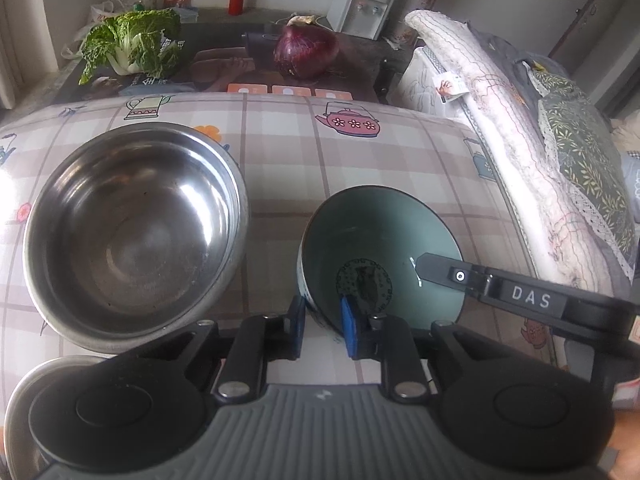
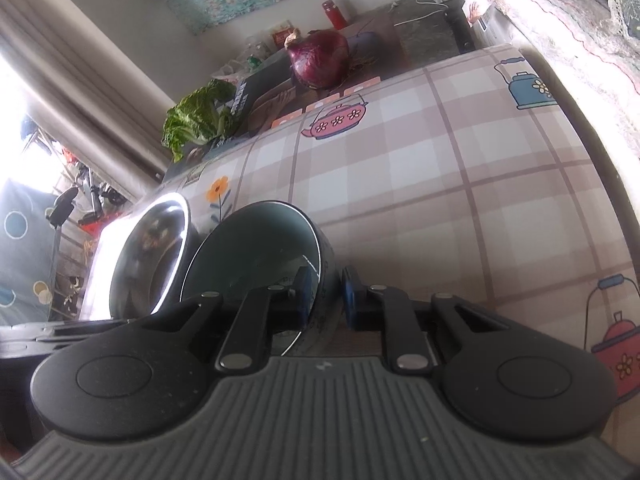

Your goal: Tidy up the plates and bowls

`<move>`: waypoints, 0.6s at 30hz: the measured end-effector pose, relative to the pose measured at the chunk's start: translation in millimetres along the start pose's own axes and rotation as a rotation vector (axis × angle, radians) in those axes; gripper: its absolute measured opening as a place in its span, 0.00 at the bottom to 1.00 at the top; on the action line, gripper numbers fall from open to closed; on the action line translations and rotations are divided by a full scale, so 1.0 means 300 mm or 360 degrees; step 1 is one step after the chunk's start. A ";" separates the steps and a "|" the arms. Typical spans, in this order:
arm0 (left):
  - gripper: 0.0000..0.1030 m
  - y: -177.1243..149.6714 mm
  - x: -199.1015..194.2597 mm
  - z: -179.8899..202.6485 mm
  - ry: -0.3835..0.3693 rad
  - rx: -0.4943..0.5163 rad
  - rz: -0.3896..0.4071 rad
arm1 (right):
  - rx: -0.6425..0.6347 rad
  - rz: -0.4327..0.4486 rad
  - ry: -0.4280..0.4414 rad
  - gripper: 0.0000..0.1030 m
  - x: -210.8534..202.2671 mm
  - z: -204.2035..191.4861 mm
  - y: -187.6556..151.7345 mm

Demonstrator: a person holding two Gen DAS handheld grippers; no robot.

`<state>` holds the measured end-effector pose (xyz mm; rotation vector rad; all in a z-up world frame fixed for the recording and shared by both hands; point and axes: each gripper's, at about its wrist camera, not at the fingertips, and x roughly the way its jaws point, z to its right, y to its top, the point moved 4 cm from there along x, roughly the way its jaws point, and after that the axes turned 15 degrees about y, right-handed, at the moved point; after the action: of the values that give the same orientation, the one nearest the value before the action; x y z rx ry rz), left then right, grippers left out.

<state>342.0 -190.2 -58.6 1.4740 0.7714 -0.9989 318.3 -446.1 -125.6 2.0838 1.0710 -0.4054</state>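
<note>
A green ceramic bowl (image 1: 380, 248) with a dark rim sits on the checked tablecloth, right of a large steel bowl (image 1: 132, 236). My left gripper (image 1: 322, 326) has its blue pads either side of the green bowl's near rim, one outside and one inside. My right gripper (image 2: 326, 296) grips the same bowl (image 2: 256, 256) at its right rim, and its black finger (image 1: 440, 272) reaches into the bowl in the left wrist view. The steel bowl (image 2: 156, 264) also shows in the right wrist view, left of the green one.
A second steel rim (image 1: 24, 392) shows at the lower left. Beyond the tablecloth's (image 1: 360, 168) far edge lie a red onion (image 1: 306, 50) and leafy cabbage (image 1: 136, 44). A padded chair back (image 1: 520, 152) stands at the right.
</note>
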 end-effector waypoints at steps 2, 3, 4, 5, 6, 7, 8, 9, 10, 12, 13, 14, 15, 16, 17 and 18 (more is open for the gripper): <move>0.20 0.008 0.015 -0.001 0.0003 -0.0024 -0.0019 | 0.0003 -0.0001 0.0000 0.16 -0.003 0.001 -0.002; 0.20 0.011 0.025 0.003 0.0011 -0.0031 -0.0027 | 0.0007 -0.0001 -0.0002 0.16 -0.001 0.001 -0.001; 0.20 0.013 0.034 0.007 0.0019 -0.0031 -0.0034 | 0.0015 0.0001 -0.0004 0.16 -0.001 0.002 0.000; 0.20 0.014 0.043 0.013 0.0029 -0.0030 -0.0038 | 0.0020 0.0002 -0.0003 0.16 0.002 0.003 0.001; 0.20 0.014 0.051 0.018 0.0036 -0.0030 -0.0046 | 0.0026 0.0005 -0.0001 0.16 0.004 0.006 0.000; 0.20 0.013 0.056 0.021 0.0041 -0.0031 -0.0051 | 0.0033 0.0006 0.0002 0.16 0.006 0.009 0.000; 0.20 0.012 0.060 0.025 0.0048 -0.0031 -0.0051 | 0.0040 0.0007 0.0006 0.16 0.009 0.012 0.000; 0.20 0.012 0.064 0.026 0.0054 -0.0029 -0.0049 | 0.0045 0.0008 0.0008 0.16 0.011 0.015 0.000; 0.20 0.012 0.068 0.026 0.0060 -0.0033 -0.0048 | 0.0048 0.0009 0.0009 0.16 0.014 0.017 0.001; 0.19 0.012 0.072 0.025 0.0062 -0.0047 -0.0049 | 0.0054 0.0014 0.0008 0.16 0.021 0.019 0.000; 0.19 0.012 0.072 0.024 0.0062 -0.0050 -0.0047 | 0.0053 0.0017 0.0002 0.16 0.023 0.017 -0.001; 0.19 0.013 0.071 0.023 0.0063 -0.0049 -0.0044 | 0.0050 0.0021 -0.0004 0.16 0.024 0.015 -0.002; 0.19 0.013 0.070 0.022 0.0064 -0.0047 -0.0041 | 0.0044 0.0025 -0.0011 0.16 0.024 0.012 -0.004; 0.19 0.013 0.068 0.021 0.0063 -0.0046 -0.0038 | 0.0038 0.0027 -0.0015 0.16 0.023 0.009 -0.006; 0.19 0.013 0.066 0.020 0.0060 -0.0045 -0.0035 | 0.0032 0.0028 -0.0020 0.16 0.023 0.007 -0.006; 0.19 0.013 0.063 0.020 0.0061 -0.0045 -0.0029 | 0.0025 0.0029 -0.0024 0.16 0.021 0.004 -0.007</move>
<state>352.5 -198.0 -73.8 1.4679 0.8244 -0.9726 320.6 -442.7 -131.0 2.0998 1.0429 -0.4213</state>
